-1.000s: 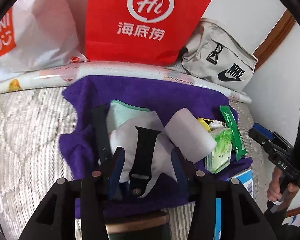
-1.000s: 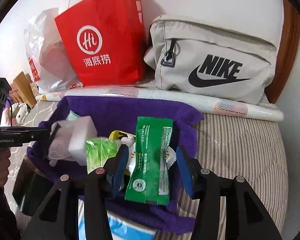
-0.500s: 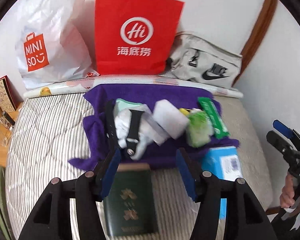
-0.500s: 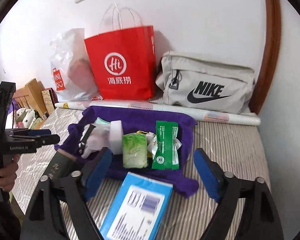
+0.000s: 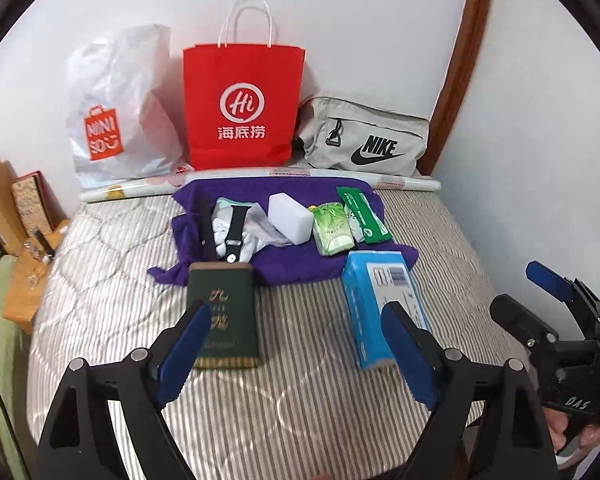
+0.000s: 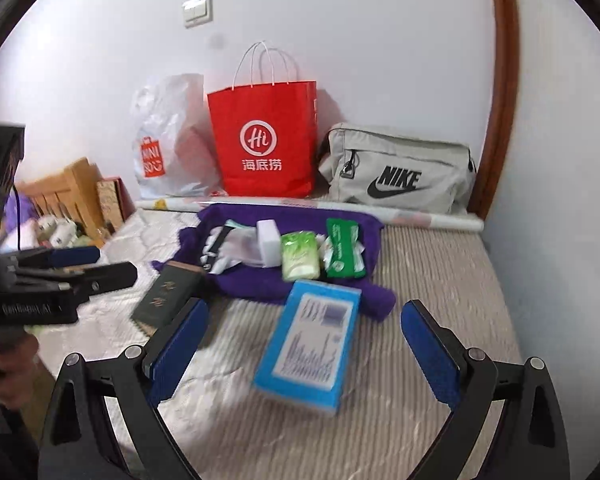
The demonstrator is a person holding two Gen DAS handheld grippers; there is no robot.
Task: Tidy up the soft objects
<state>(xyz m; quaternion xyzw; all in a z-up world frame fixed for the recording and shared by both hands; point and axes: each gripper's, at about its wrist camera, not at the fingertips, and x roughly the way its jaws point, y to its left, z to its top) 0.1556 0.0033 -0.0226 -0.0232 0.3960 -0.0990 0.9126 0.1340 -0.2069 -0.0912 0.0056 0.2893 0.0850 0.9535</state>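
Note:
A purple towel (image 5: 300,258) (image 6: 352,216) lies on the bed. On it sit a black watch strap (image 5: 236,228), white cloth (image 5: 256,236), a white sponge block (image 5: 290,218) (image 6: 269,242), a light green tissue pack (image 5: 334,230) (image 6: 299,256) and a green sachet (image 5: 362,214) (image 6: 342,248). In front lie a dark green box (image 5: 222,316) (image 6: 166,296) and a blue box (image 5: 384,308) (image 6: 312,344). My left gripper (image 5: 296,352) is open and empty above the bed, well short of the towel. My right gripper (image 6: 304,356) is open and empty over the blue box.
A red paper bag (image 5: 240,108), a white Miniso bag (image 5: 116,112) and a grey Nike bag (image 5: 364,140) stand against the back wall behind a rolled sheet (image 5: 140,188). Wooden shelving (image 5: 8,216) is at the left. The striped mattress (image 5: 300,400) fills the foreground.
Both grippers have pulled back and up from the towel and opened wider. The whole bed and both boxes now show.

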